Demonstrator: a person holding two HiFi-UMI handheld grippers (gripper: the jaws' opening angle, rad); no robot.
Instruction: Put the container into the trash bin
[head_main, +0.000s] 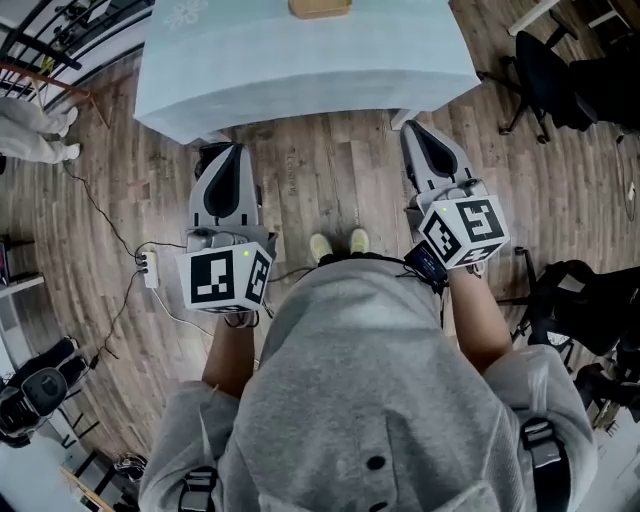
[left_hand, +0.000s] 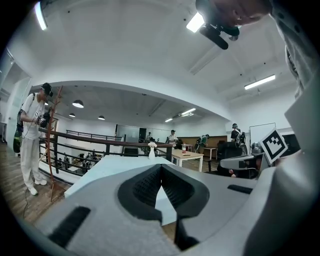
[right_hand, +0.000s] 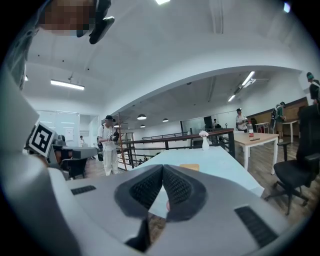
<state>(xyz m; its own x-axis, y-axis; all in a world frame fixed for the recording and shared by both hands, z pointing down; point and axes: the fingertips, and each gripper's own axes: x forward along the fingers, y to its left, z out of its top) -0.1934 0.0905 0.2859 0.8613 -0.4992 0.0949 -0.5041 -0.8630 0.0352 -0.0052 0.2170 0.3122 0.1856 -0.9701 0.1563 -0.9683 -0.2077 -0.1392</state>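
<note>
A flat tan container lies on the light blue tablecloth at the far side of the table; it also shows as a tan slab in the right gripper view. My left gripper is held level before the table's near edge, its jaws shut with nothing between them. My right gripper points at the table's near right corner, also shut and empty. Both are well short of the container. No trash bin shows in any view.
A white vase stands at the table's far end. Black office chairs and a black bag are at the right. A power strip with cables lies on the wooden floor at the left. A railing and a person in white are left of the table.
</note>
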